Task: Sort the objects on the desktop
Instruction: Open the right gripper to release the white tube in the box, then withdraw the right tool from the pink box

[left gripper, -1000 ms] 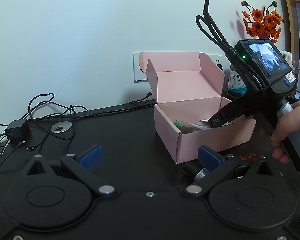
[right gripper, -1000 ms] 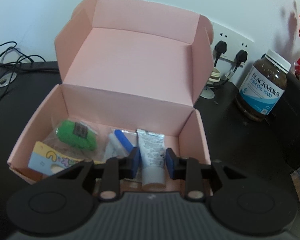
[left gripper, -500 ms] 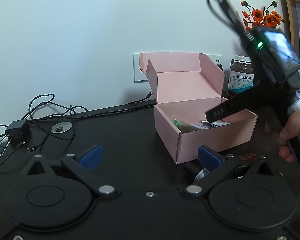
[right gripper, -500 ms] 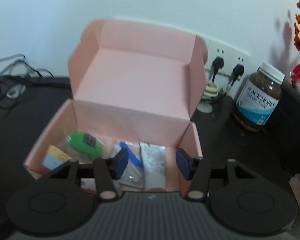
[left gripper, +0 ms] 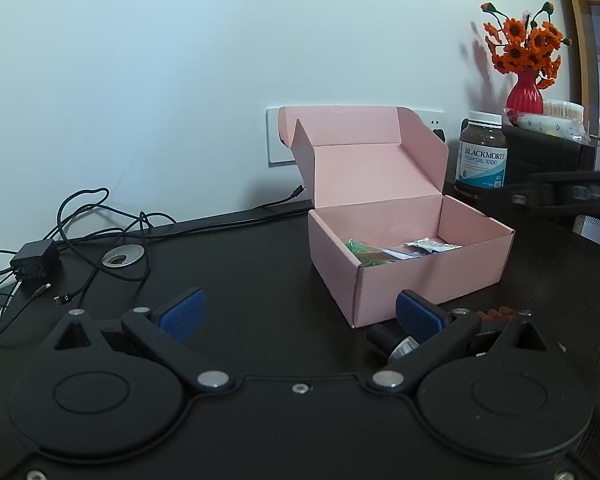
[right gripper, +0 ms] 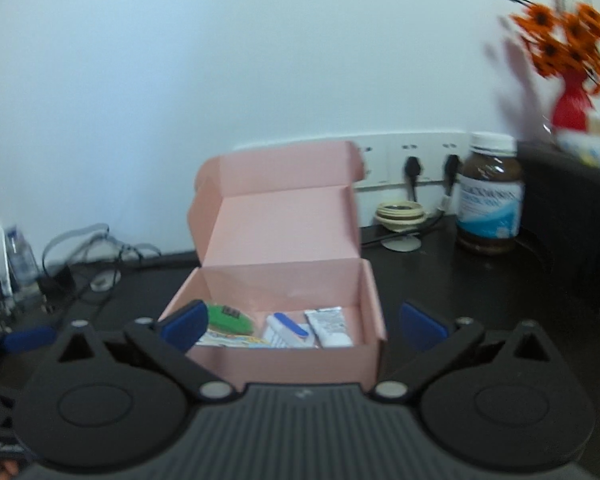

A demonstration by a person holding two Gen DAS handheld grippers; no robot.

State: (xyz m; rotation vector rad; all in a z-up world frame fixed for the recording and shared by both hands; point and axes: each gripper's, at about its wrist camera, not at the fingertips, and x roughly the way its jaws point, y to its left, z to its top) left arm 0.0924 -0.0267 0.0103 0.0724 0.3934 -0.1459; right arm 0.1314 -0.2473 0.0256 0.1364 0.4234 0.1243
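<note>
Right gripper: jaws opening, wide apart, nothing pressed between the blue pads; the view is motion-blurred. Pink box sits on the black desk directly ahead of this claw, lid flap standing upright at the back; its near wall shows between the two fingers. Inside the box, left to right from this claw: green packet just behind the left pad, blue-and-white sachet in the middle, white tube toward the right wall, and a printed card lying flat at the front. Brown supplement bottle stands ahead and right of the claw, beyond the box, near the wall sockets. Red vase with orange flowers farther right, on a raised dark unit. Left gripper: released, pads far apart, empty. The box lies ahead and right of it, its near corner just beyond the right finger. A small dark cylindrical item lies beside that right finger; identity unclear. Cables and a black adapter lie ahead-left.
</note>
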